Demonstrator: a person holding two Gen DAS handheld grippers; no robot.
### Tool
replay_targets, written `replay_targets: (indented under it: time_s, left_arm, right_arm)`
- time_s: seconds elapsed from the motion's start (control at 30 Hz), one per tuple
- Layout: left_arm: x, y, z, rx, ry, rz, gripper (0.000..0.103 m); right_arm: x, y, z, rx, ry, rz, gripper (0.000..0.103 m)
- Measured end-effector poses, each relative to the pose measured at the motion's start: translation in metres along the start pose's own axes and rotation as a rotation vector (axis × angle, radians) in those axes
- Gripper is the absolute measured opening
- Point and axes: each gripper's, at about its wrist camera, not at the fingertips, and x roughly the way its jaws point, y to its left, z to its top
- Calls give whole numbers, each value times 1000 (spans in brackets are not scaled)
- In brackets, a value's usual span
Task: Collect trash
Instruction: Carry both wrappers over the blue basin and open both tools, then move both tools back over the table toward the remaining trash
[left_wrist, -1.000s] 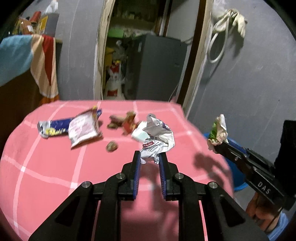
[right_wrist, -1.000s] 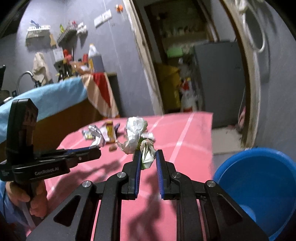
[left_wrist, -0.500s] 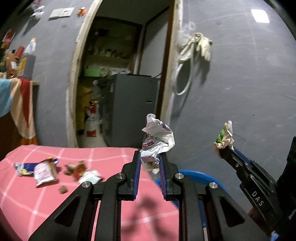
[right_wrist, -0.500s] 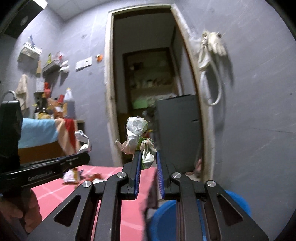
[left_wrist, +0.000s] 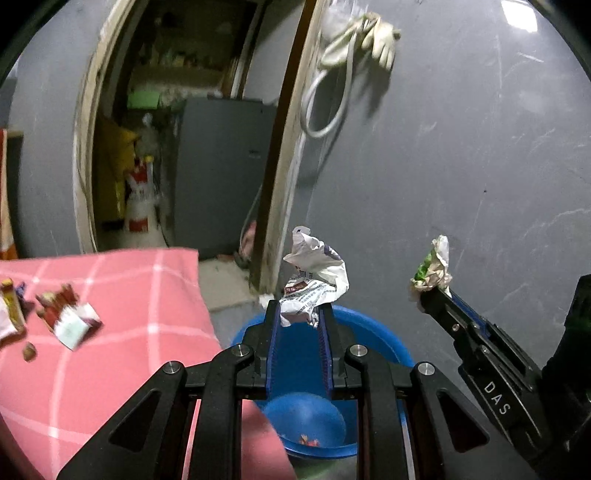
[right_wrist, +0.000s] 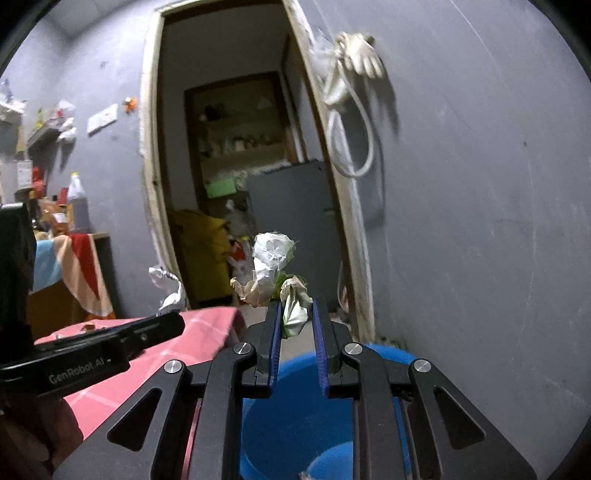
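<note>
Each fisheye camera looks forward along its own hand-held gripper, held close above the round blue plastic bucket (left_wrist: 373, 334) and facing the grey plaster wall with the open wooden doorway (right_wrist: 236, 155). Both views share the bucket, doorway, pink checked bench cloth (left_wrist: 122, 295) (at left) and the pale rubber glove (right_wrist: 360, 61) hanging on the wall.

Dim, blurry, fisheye-warped edges
</note>
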Motion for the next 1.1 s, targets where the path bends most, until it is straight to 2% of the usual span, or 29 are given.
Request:
replay_targets:
  time_s: [0.27,0.43,0.53,0.6,0.77,0.9,1.07,1.1]
  left_arm:
    - [36,2,-12,-36,145,6,17]
    - [51,7,-19,-61,224,11,18]
    - [59,11,-22,-81,261,13,22]
    - [62,14,-24,-92,276,17,28]
    - [58,20,-24,-117,274,23,32]
    - [44,27,-21,-122,230,52,49]
    - [15,49,-18,-160,147,79,61]
    - [9,53,-16,-168,132,83,66]
  right_arm:
    - [16,-24,-10,76,122,-38,15]
    - [25,-34,-18,118,189,-48,22]
    - [31,-38,-20,139,220,-49,26]
    - [33,-39,-21,150,232,-48,26]
    - [35,-38,-21,152,239,-46,30]
    - [32,-35,-17,147,208,-37,45]
    - [25,-22,-12,117,147,-8,59]
    - [24,-19,-10,109,132,-3,72]
